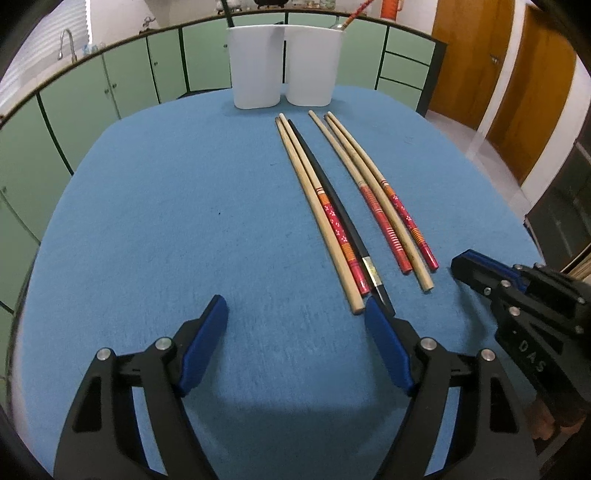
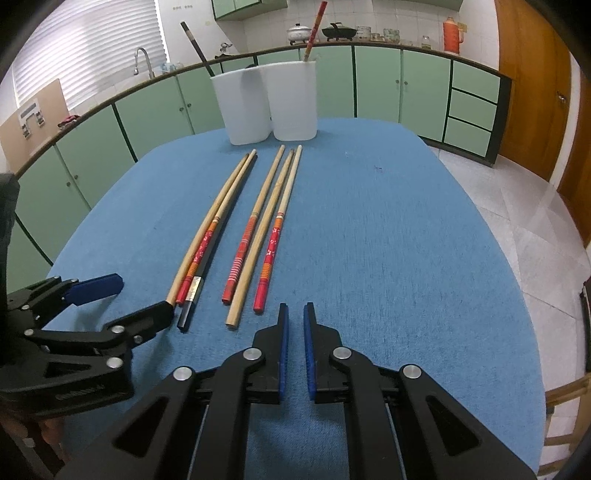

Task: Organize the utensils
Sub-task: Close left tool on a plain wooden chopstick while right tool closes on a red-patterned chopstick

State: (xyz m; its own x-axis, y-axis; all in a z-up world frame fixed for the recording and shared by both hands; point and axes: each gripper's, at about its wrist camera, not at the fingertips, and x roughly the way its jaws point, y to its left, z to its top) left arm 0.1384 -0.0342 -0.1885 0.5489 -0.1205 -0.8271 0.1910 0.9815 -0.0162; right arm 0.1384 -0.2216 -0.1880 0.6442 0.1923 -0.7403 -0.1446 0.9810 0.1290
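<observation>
Two white cups [image 2: 269, 103], each holding one chopstick [image 2: 316, 31].

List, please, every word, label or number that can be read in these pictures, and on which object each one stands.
"DAS": raised letters on the black body of the right gripper, seen from the left wrist view.
Embossed text on the side of the left gripper, in the right wrist view: too blurred to read.
The chopsticks and the white containers show patterns or plain surfaces only, no text.
</observation>
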